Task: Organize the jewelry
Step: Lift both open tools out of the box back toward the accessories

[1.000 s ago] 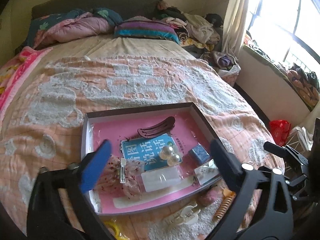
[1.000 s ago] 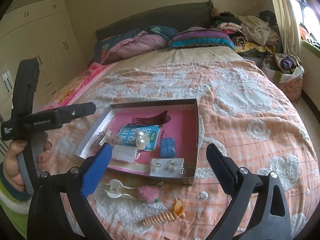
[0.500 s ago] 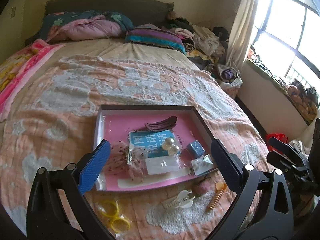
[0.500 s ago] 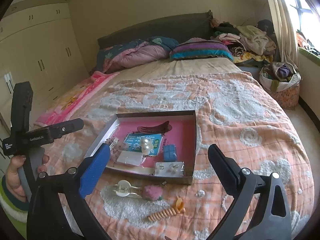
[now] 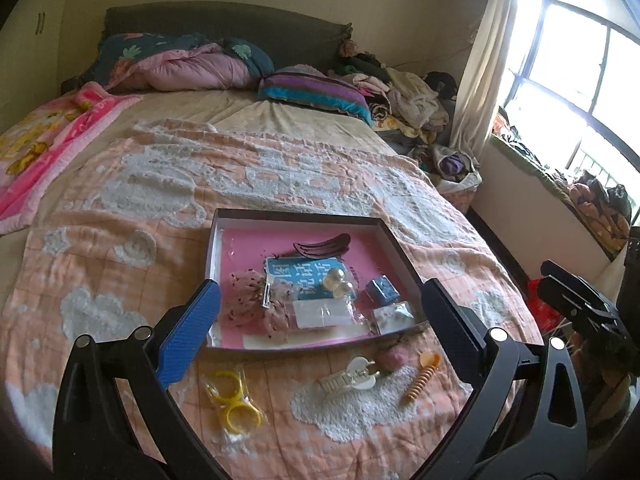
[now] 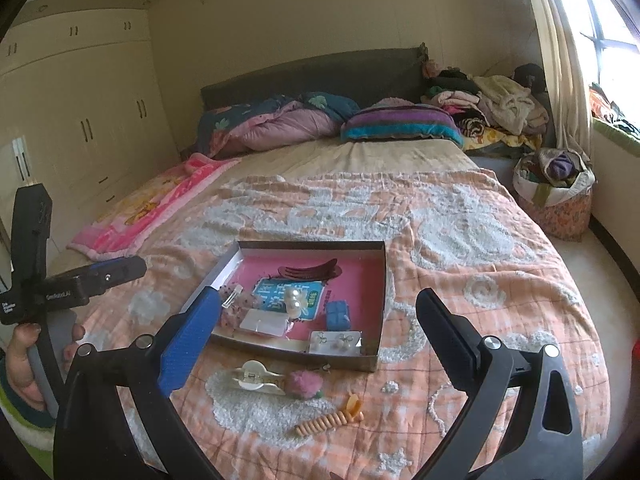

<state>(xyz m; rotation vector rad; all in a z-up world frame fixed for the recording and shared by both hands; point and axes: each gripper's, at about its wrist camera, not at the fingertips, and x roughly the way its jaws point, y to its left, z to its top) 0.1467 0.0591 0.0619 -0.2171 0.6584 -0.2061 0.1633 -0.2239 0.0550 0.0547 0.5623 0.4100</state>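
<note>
A shallow box with a pink floor (image 5: pixel 256 248) (image 6: pixel 360 268) lies on the bed, holding a dark hair clip (image 5: pixel 322 245), a blue card with pearl earrings (image 5: pixel 338 280), a small blue box (image 5: pixel 382 289) and a pink bow clip (image 5: pixel 256 304). In front of it on the blanket lie yellow rings (image 5: pixel 234 404), a white claw clip (image 5: pixel 352 376) (image 6: pixel 256 376), a pink pompom (image 6: pixel 304 384) and an orange spiral tie (image 6: pixel 328 420). My left gripper (image 5: pixel 320 320) and right gripper (image 6: pixel 316 336) both hang open above the bed, holding nothing.
The peach blanket (image 5: pixel 120 280) covers the bed's near half. Pillows and quilts (image 5: pixel 192 68) lie at the headboard, piled clothes (image 6: pixel 500 108) at the far right. A person's hand (image 6: pixel 24 364) holds the left gripper's handle. Wardrobes (image 6: pixel 80 120) stand left, a window (image 5: pixel 580 60) right.
Both grippers have pulled back and up from the box, so it looks smaller and the loose pieces in front of it have come into view. Both stayed open.
</note>
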